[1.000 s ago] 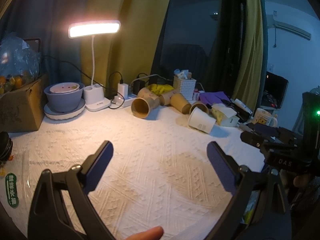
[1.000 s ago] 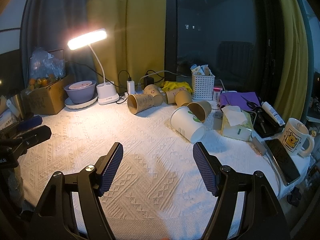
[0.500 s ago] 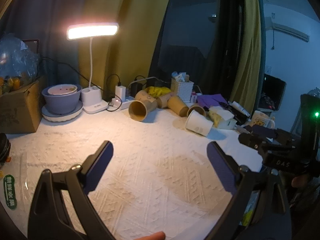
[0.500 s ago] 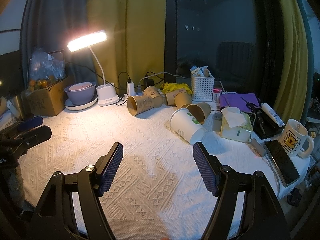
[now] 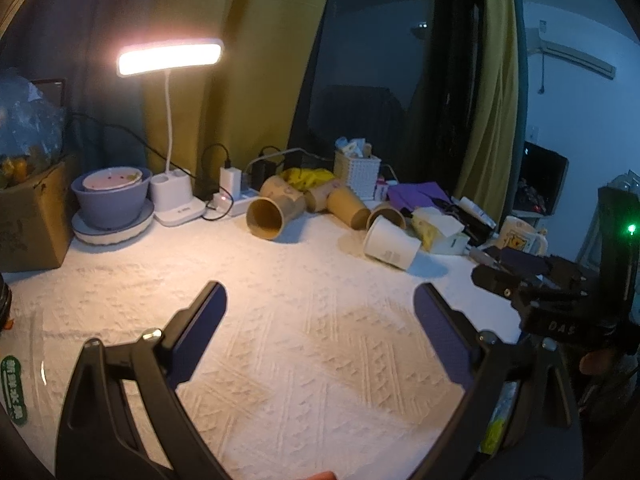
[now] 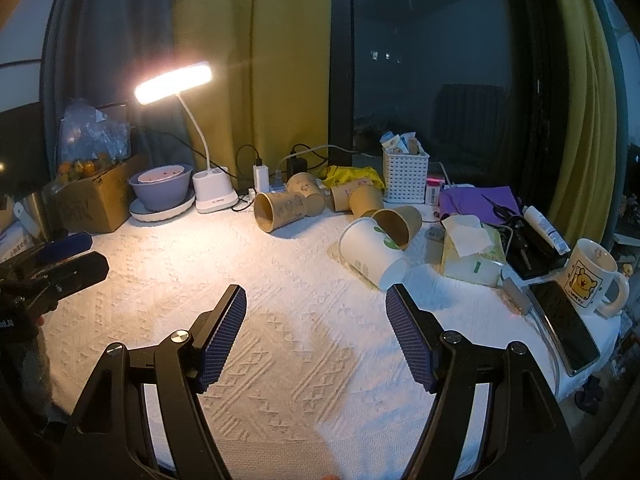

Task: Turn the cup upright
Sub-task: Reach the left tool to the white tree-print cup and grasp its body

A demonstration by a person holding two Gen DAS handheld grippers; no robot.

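Note:
Several paper cups lie on their sides at the back of the white cloth. A white cup point(image 6: 374, 254) lies nearest, just beyond my right gripper's right finger; it shows in the left wrist view point(image 5: 391, 243) too. A brown cup point(image 6: 280, 211) lies with its mouth toward me, also in the left wrist view point(image 5: 274, 214). More brown cups point(image 6: 398, 220) lie between them. My right gripper point(image 6: 316, 300) is open and empty above the cloth. My left gripper point(image 5: 320, 296) is open and empty, well short of the cups.
A lit desk lamp point(image 6: 174, 82), a stacked bowl point(image 6: 162, 188), a cardboard box point(image 6: 94, 200), a white basket point(image 6: 405, 174), a tissue pack point(image 6: 472, 254), a mug point(image 6: 588, 286) and a phone point(image 6: 564, 326) ring the cloth. The table edge is at the right.
The left wrist view has pulled back and up slightly, so the cups look farther away. The right view has barely shifted. Both grippers stay open.

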